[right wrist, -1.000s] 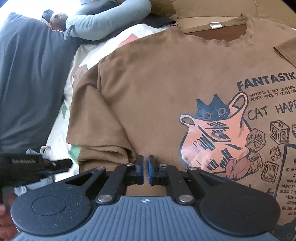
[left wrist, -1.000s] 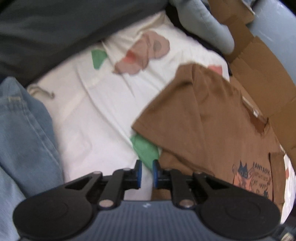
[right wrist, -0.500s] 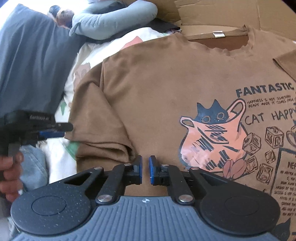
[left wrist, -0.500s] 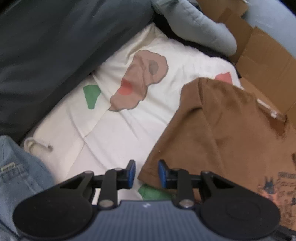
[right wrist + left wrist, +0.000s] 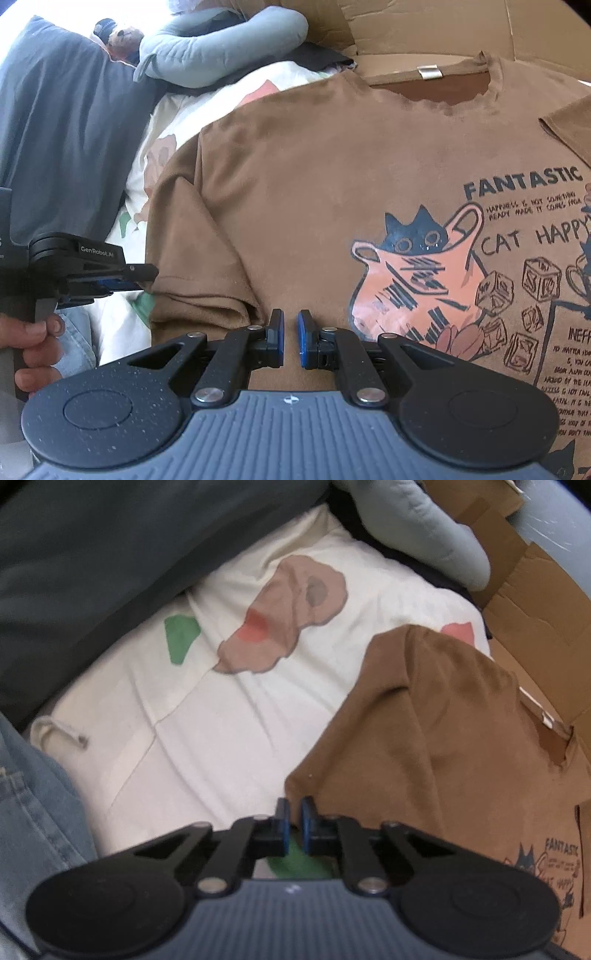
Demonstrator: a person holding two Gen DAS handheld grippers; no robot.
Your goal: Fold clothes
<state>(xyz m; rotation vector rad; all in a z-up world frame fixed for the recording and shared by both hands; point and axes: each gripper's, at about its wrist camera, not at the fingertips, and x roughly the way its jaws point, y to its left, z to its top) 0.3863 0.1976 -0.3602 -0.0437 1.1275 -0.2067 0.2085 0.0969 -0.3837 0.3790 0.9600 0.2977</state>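
A bed with a cream patterned quilt (image 5: 229, 746) carries the brown T-shirt (image 5: 332, 206), spread print-up. At its near-left sleeve hem, the left tool (image 5: 294, 823) has just been closed and is now clenched on the brown fabric edge, so a sleeve fold seems ready. The right tool (image 5: 291, 341) is clenched over the shirt, apparently empty. Cardboard (image 5: 424, 33) lies beyond.

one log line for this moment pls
step: fold brown t-shirt | left gripper: jaws just closed on sleeve edge | right gripper: shut, over shirt front
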